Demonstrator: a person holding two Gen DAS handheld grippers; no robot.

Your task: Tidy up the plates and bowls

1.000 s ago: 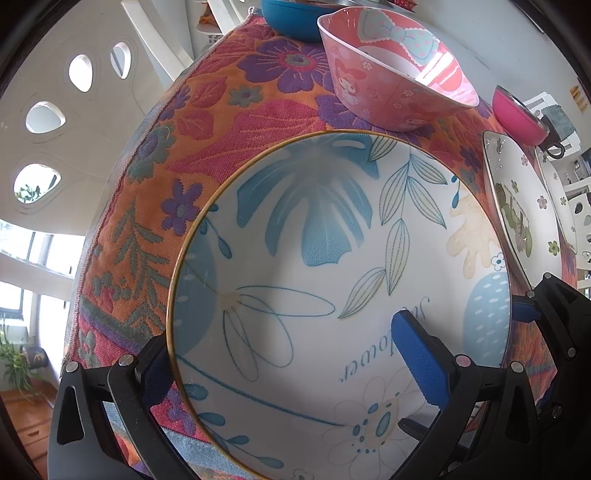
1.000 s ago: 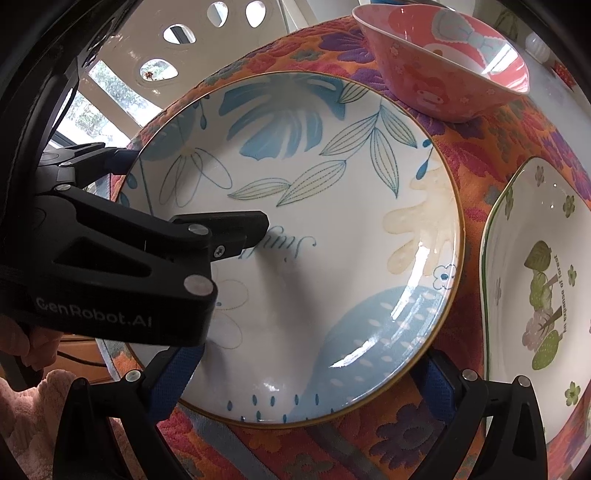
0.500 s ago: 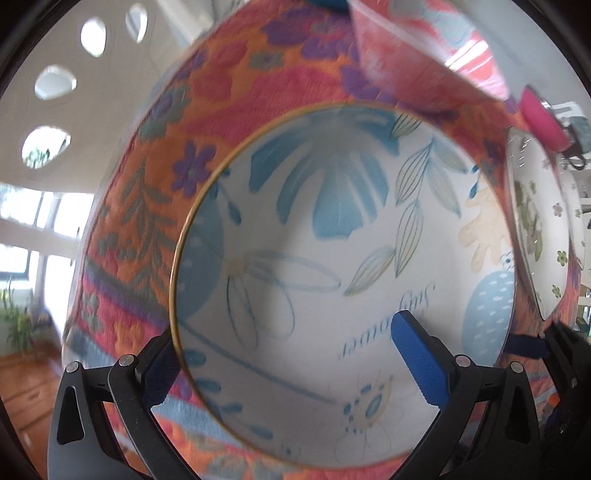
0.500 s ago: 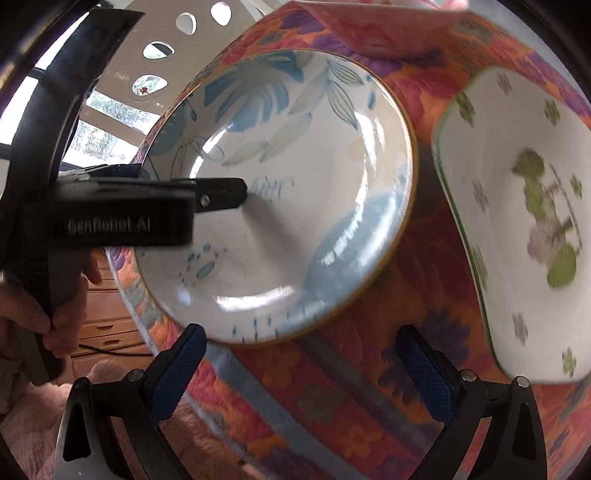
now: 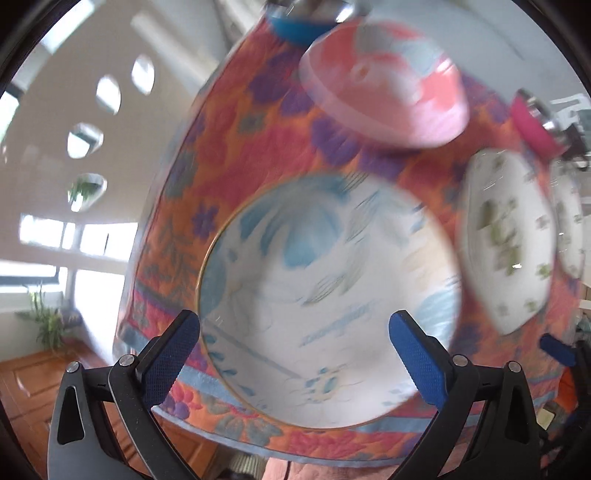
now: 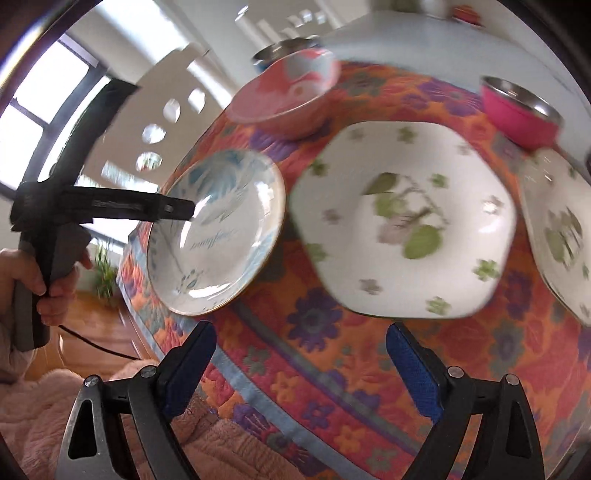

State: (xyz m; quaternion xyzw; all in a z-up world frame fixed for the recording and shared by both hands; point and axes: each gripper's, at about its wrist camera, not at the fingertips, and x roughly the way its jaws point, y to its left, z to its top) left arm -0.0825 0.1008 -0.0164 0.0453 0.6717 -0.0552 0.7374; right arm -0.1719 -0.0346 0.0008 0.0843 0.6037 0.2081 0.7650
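Note:
A round blue-leaf plate lies on the flowered tablecloth near the table's left corner. My left gripper hangs open above it, pointing straight down, with nothing between its fingers; the right wrist view shows it from the side, in a hand. To the right lie a hexagonal white plate with green leaves and a second one like it. My right gripper is over the cloth in front of the first; its jaws are closing slightly and hold nothing.
A pink bowl stands behind the plates. A magenta steel-lined bowl sits at the back right, and a blue bowl behind the pink one. The table's front edge and a pink fluffy garment are below.
My left gripper has risen off the blue-leaf plate, which looks smaller. My right gripper has swung right and pulled back, from over that plate to in front of the hexagonal plate.

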